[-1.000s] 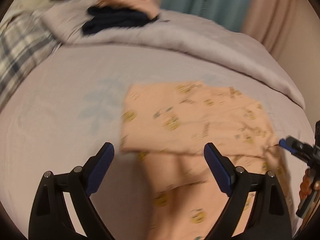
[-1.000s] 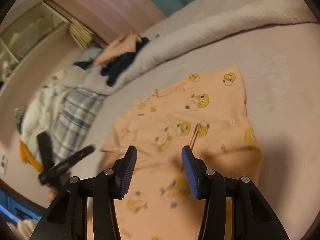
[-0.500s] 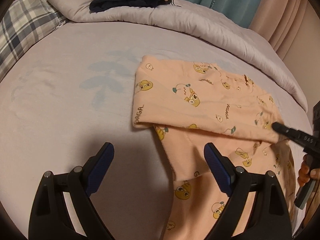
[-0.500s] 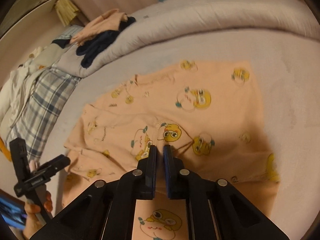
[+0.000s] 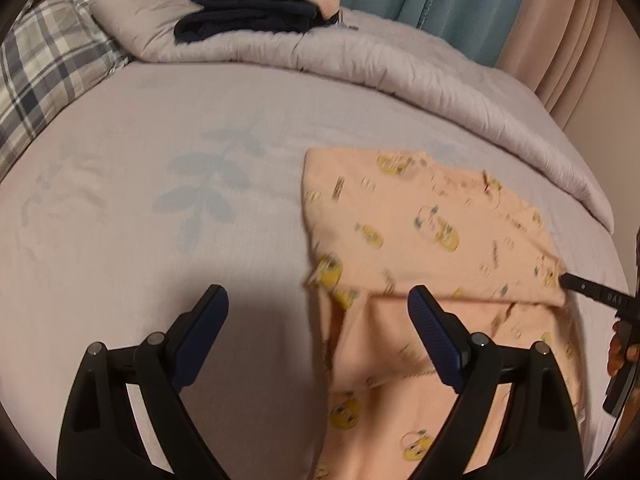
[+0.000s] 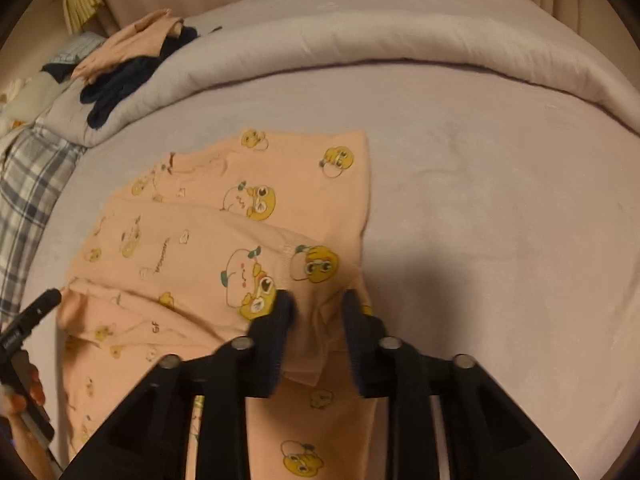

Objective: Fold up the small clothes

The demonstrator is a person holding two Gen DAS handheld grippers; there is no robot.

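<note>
A lilac bed (image 5: 168, 128) under curtains carries one peach garment (image 6: 224, 240), lying partly folded near the middle, likely so its next flap can be turned over. The right gripper (image 6: 318, 304) straddles its folded edge, jaws opening, cloth between them unpinched. The left gripper (image 5: 318, 300) hangs wide and empty. Two grippers; one folded stack (image 5: 256, 12) on the duvet.

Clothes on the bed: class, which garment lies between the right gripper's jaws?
The peach cartoon-print garment, spread on the sheet. The navy garment and the plain peach one sit far back on the duvet.
</note>
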